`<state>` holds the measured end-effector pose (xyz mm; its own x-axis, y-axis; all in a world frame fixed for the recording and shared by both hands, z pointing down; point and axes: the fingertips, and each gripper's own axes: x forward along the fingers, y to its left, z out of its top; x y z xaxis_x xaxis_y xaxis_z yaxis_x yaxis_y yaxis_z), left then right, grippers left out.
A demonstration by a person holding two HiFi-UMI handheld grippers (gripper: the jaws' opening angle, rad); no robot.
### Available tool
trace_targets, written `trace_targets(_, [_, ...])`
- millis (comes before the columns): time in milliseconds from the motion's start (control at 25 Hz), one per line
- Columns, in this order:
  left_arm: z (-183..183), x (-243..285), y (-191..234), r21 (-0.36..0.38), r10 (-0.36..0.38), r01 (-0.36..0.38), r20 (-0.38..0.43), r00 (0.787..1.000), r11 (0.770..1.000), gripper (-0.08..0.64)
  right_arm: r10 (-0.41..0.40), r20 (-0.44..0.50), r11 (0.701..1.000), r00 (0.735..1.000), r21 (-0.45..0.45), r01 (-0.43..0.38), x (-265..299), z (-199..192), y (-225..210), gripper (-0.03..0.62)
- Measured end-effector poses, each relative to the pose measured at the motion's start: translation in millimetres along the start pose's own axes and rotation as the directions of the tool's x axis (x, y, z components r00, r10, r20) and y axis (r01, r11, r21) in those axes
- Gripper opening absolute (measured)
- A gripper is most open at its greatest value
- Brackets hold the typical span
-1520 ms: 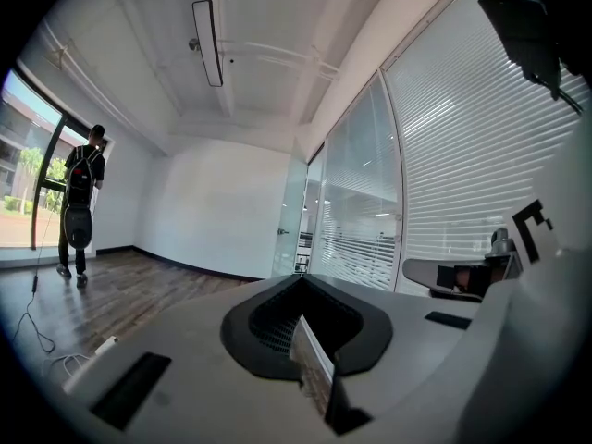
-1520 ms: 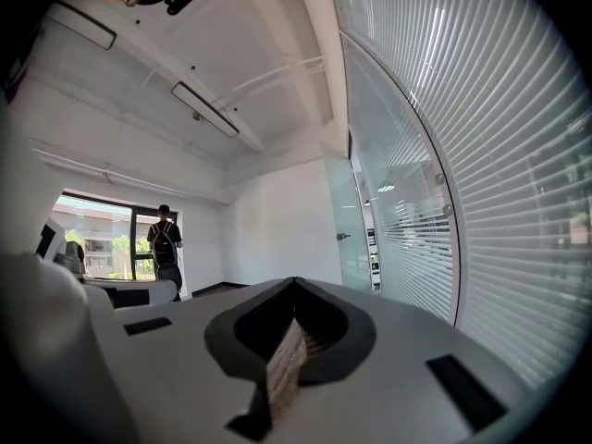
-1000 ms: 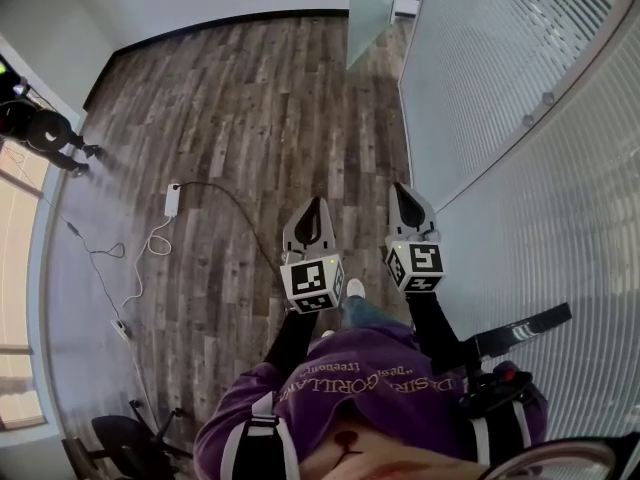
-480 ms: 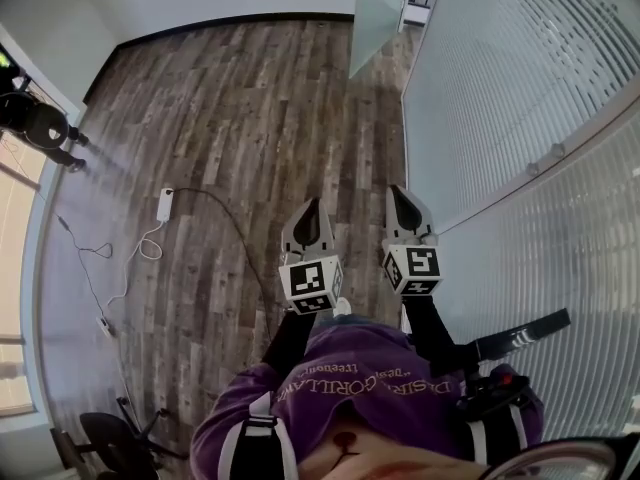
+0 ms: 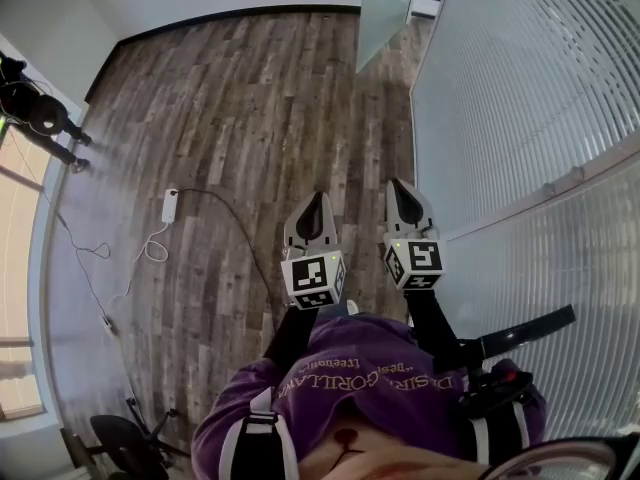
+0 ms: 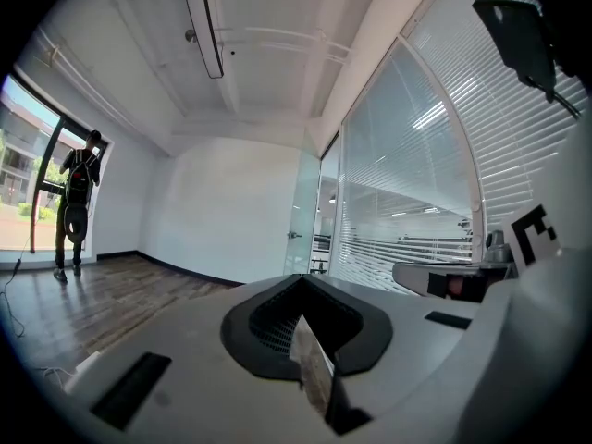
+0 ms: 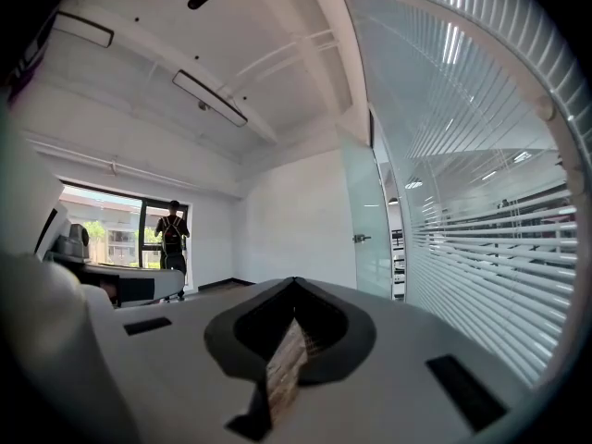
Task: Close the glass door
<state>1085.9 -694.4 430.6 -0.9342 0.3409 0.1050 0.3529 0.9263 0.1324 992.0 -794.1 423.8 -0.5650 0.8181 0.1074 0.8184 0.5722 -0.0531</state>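
- Head view: the fittings on the striped glass wall (image 5: 520,88) have slid back toward the wearer over the last second. Both grippers are therefore travelling along that wall toward the glass door (image 5: 385,13).
- The glass door stands well ahead at the far end, swung out from the line of the wall, and nothing touches it.
- The left gripper (image 5: 315,208) and right gripper (image 5: 400,196) ride side by side, pointing forward. The jaws of each are pressed together with nothing between them.
- This looks like the approach only. The door handle (image 7: 361,239) is far off, so the closing push has not begun.
- The glass wall runs close along the right gripper's outer side, leaving little room there.
- The wooden floor (image 5: 250,98) lies open straight ahead.
- A white power adapter (image 5: 168,206) with its cable lies off to the left, clear of the path.
- A person (image 5: 40,113) stands by the window, well apart.
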Motion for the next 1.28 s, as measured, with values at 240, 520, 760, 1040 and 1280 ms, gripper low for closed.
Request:
trace_targets(240, [15, 50, 32, 0.006, -0.023, 0.023, 0.002, 1.000, 1.000, 0.001, -0.006, 0.003, 1.000, 1.000, 0.012, 0.006, 61, 10, 3, -0.011])
trace_targets(520, [34, 96, 75, 0.017, -0.050, 0.050, 0.009, 0.999, 0.999, 0.002, -0.019, 0.009, 0.999, 1.000, 0.027, 0.019, 127, 24, 18, -0.011])
trace_targets(760, [26, 120, 99, 0.008, -0.062, 0.062, -0.013, 0.998, 0.998, 0.002, -0.051, -0.004, 0.998, 0.999, 0.043, 0.051, 155, 17, 20, -0.011])
trace_targets(1040, [18, 147, 114, -0.011, -0.067, 0.067, -0.015, 0.998, 0.998, 0.002, -0.071, -0.024, 0.997, 0.997, 0.029, 0.072, 182, 8, 13, -0.011])
trace_targets(1280, [27, 183, 129, -0.001, -0.028, 0.028, -0.002, 1.000, 1.000, 0.002, -0.048, -0.024, 0.998, 0.999, 0.027, 0.049, 221, 14, 1, -0.011])
